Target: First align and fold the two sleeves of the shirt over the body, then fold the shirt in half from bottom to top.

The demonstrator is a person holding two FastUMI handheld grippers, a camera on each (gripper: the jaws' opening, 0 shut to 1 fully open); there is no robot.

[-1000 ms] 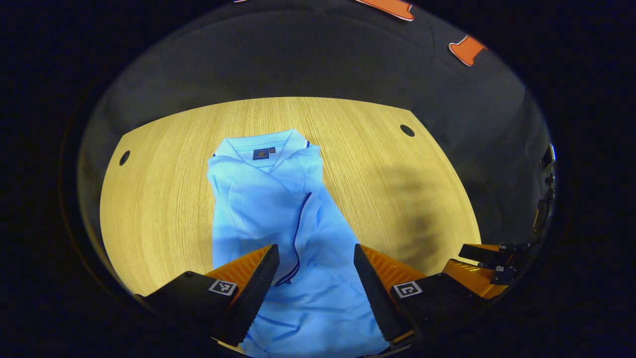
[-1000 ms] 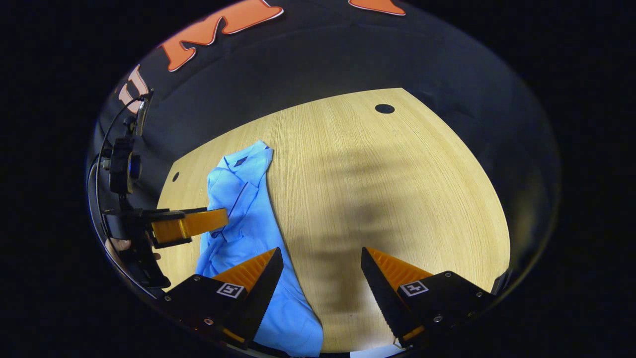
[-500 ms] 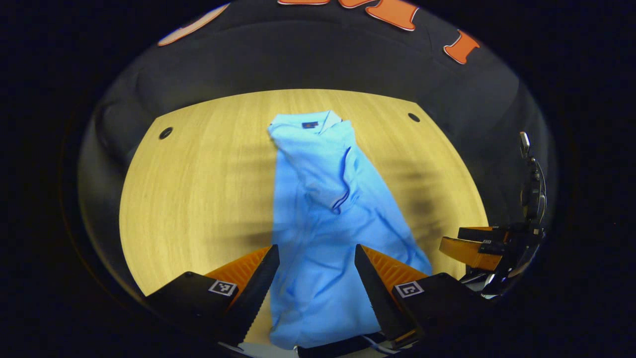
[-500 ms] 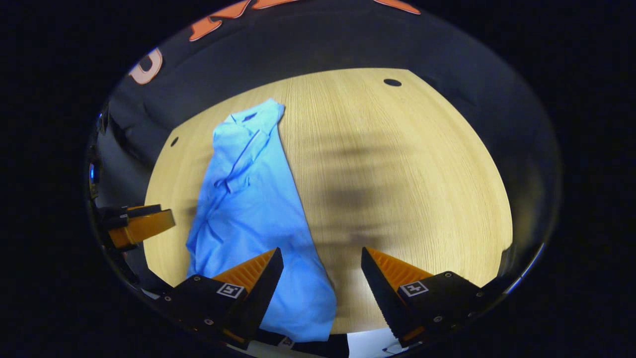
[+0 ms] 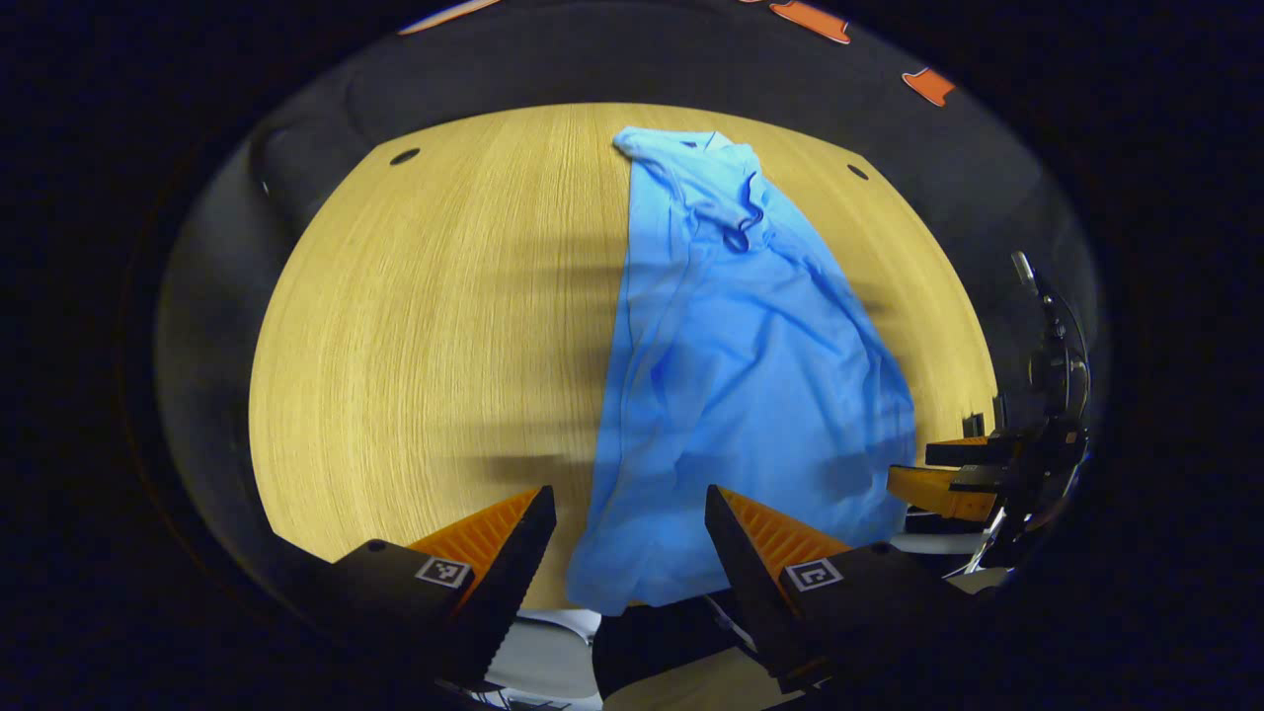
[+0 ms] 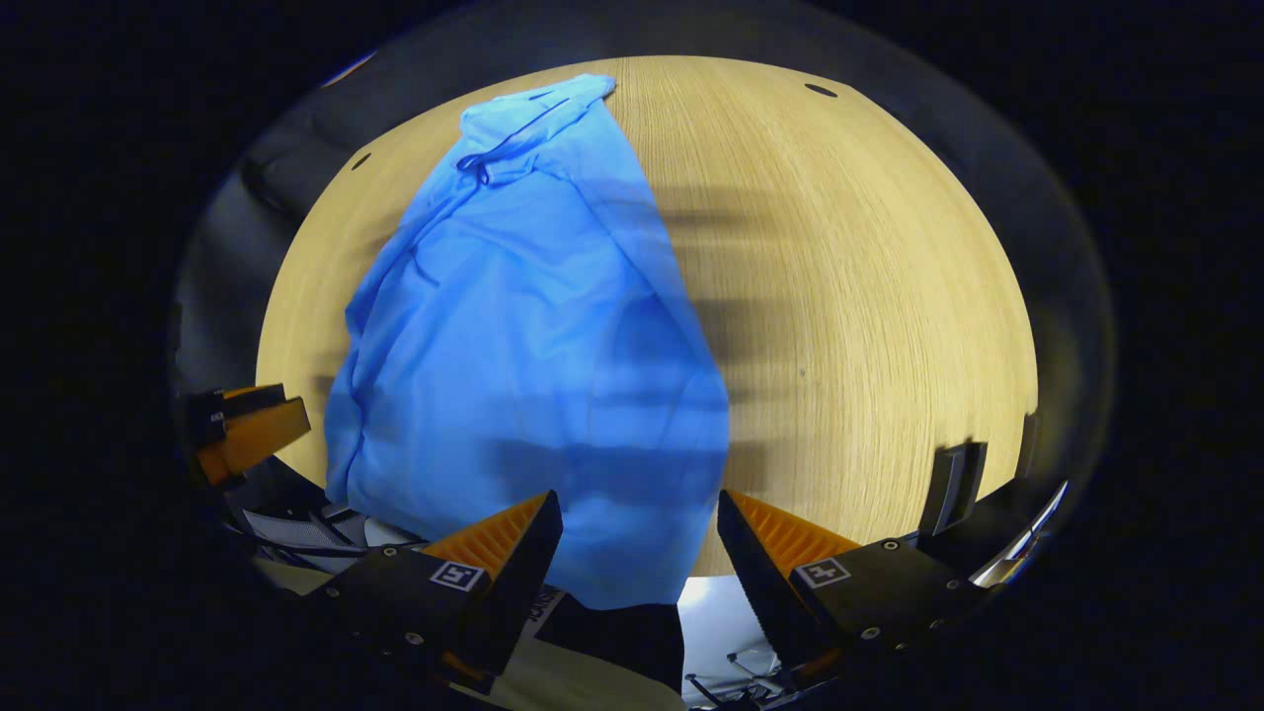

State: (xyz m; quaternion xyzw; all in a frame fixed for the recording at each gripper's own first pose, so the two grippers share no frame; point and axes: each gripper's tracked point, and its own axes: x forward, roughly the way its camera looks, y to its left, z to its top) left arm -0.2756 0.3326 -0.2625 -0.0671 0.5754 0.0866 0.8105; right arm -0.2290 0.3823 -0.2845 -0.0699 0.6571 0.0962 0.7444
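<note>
Change: both grippers pulled back since earlier (hem now near).
Count: one shirt (image 5: 736, 375), one table (image 5: 425, 326).
Claws: left gripper (image 5: 629, 523), right gripper (image 6: 639, 528) wide, empty.

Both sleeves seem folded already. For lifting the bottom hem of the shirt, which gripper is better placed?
Neither clearly. The shirt hem lies between the open jaws of the left gripper and of the right gripper alike, so probably both should grasp together.

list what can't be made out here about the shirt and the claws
- Shirt hem: in the left gripper view, the near edge runs behind the left claw.
- Folded sleeves: in the right gripper view they are small and bunched near the collar, so alignment is unclear.
- Right claw: seen from the left gripper view at the rim, too small and cut off to judge its opening.
</note>
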